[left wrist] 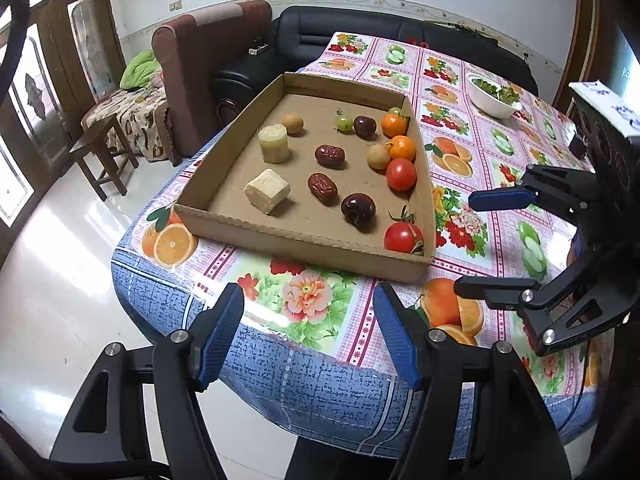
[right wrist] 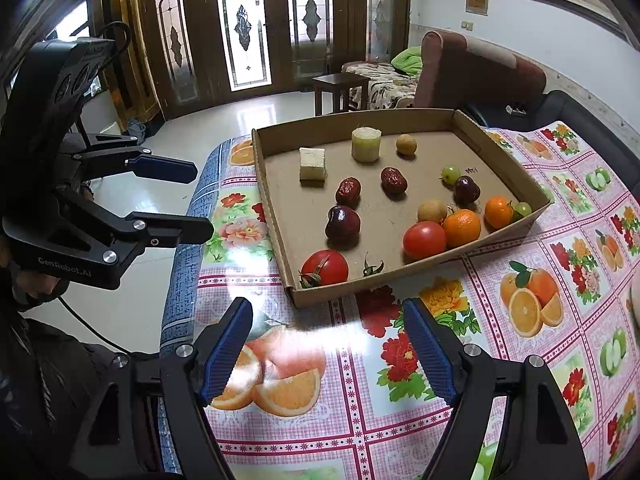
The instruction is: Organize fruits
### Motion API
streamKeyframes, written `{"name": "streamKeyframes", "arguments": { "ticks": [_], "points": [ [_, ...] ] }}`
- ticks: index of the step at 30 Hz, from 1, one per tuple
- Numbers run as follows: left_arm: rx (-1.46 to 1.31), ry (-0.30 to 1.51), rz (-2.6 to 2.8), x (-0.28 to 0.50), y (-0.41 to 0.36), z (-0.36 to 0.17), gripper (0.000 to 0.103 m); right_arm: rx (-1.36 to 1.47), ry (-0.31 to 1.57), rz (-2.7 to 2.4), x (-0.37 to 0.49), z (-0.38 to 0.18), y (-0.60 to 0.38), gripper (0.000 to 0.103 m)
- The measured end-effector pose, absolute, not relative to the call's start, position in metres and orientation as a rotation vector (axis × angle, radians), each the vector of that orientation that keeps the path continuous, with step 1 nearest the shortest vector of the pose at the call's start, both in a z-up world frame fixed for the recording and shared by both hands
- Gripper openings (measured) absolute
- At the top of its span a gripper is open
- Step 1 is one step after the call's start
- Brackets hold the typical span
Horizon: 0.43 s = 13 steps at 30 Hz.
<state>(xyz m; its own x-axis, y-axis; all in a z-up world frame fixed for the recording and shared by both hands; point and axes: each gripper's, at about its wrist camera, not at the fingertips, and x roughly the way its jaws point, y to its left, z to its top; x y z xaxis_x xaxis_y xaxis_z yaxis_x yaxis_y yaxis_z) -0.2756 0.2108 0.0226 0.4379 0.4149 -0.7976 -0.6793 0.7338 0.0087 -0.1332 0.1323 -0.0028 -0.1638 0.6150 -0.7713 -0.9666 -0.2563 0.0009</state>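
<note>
The worktop [right wrist: 520, 264], under a fruit-print oilcloth, carries a shallow cardboard tray [left wrist: 304, 246] near its corner. A brown armchair [left wrist: 208, 64] and a black sofa [left wrist: 352, 32] stand beyond, and a white bowl of greens [left wrist: 493, 95] sits well apart from the tray. Inside the tray lie tomatoes [right wrist: 424, 240], oranges [right wrist: 461, 227], dark plums [right wrist: 342, 222], red dates [right wrist: 394, 180] and two pale sugarcane chunks [right wrist: 312, 164]. The left tongs [left wrist: 308, 332] and the right tongs [right wrist: 328, 350] both gape wide, holding nothing, short of the tray's near wall.
</note>
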Motion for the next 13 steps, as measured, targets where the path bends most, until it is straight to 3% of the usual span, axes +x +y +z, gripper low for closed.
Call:
{"name": "streamKeyframes", "arguments": {
  "ticks": [13],
  "points": [
    [-0.336,0.859,0.696,-0.279,0.2112,0.0266,0.067,-0.832,0.608,1.727,-0.1429,-0.0045,0.1398,0.079]
  ]
}}
